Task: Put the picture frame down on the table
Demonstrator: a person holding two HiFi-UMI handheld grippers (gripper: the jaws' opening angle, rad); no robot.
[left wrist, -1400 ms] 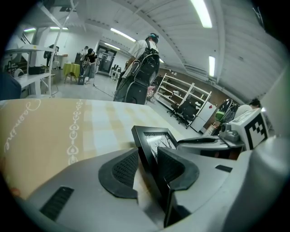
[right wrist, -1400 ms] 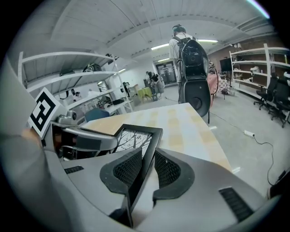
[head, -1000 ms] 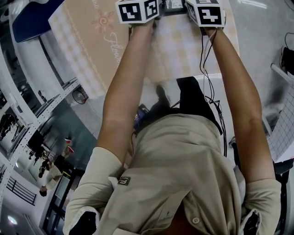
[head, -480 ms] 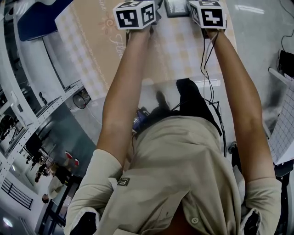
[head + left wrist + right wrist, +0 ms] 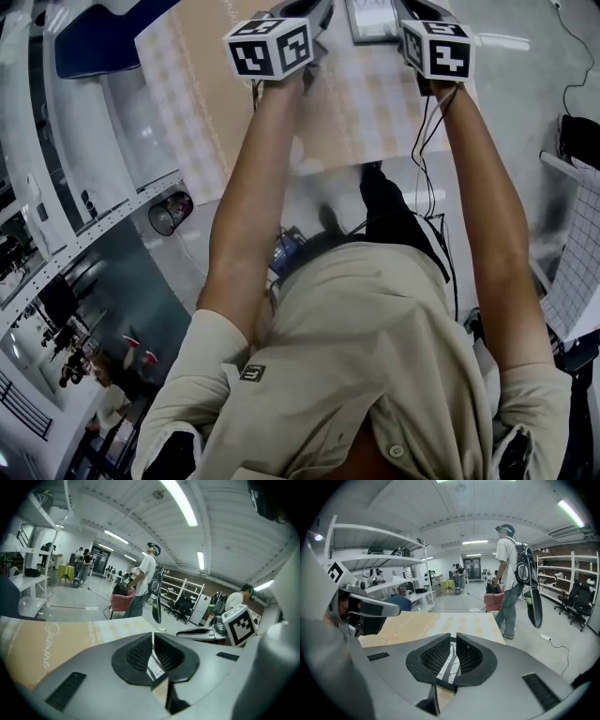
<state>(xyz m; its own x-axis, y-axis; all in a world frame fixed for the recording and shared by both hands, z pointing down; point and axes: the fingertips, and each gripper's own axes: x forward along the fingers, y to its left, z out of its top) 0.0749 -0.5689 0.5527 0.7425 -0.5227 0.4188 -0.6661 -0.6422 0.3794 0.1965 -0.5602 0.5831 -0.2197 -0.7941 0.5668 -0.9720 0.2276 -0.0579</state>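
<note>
The picture frame (image 5: 373, 21) is over the table (image 5: 211, 108).

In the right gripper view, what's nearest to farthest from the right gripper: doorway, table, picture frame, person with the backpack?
1. picture frame, gripped between the fingers.
2. table, just ahead, below.
3. person with the backpack, right, beyond the table.
4. doorway, far back, centre.

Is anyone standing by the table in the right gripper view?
Yes, a person stands on the floor just off the table's right edge.
</note>
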